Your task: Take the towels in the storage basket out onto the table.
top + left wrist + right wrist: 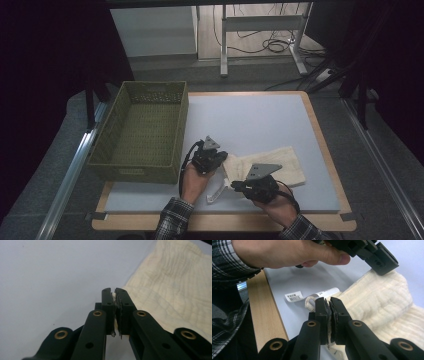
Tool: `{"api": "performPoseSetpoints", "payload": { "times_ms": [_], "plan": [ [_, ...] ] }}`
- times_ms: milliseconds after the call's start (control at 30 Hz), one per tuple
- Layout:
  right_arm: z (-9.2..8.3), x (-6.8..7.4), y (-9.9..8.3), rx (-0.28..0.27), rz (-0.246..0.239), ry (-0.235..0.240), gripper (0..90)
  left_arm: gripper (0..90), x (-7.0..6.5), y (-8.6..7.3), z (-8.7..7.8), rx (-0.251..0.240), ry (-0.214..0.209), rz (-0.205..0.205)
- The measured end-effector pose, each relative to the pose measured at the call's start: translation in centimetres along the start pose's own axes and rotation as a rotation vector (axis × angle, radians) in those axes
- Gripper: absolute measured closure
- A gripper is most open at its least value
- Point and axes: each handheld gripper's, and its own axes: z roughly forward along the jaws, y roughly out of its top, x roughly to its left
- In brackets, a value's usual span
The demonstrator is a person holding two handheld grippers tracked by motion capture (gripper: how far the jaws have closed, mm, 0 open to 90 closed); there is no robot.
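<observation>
Two forearms in checked sleeves come in at the near edge of the high view. Just past them, the left gripper and the right gripper both hold the near left end of a cream towel. It lies on the grey table, right of the middle. A white tag hangs from the towel between the two hands. To the left sits a green woven basket with nothing in it.

From the left gripper view, the black jaws are pressed together, and a thin bit of cream cloth is pinched between them. More of the towel spreads out to the right.

From the right gripper view, the jaws are also pressed together on the towel's edge, next to a small hanging loop and the tag with a barcode. The other hand and its gripper are above, at the towel's far corner.

I think the grabbing is done. The towel looks just picked up at one end. Folding it or putting it in the basket is not yet done
</observation>
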Motion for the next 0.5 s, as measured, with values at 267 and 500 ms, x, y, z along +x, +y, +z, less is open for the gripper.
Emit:
{"api": "performPoseSetpoints", "payload": {
  "times_ms": [267,500],
  "plan": [
    [-1.0,-0.5,0.0,-0.008,-0.007,-0.013,85.0,86.1,-0.4,0.6,0.3,-0.007,0.003,0.011],
    [-2.1,-1.1,-0.4,-0.013,0.004,-0.034,84.9,86.0,-1.0,1.4,0.8,-0.012,-0.006,0.026]
  ]
}}
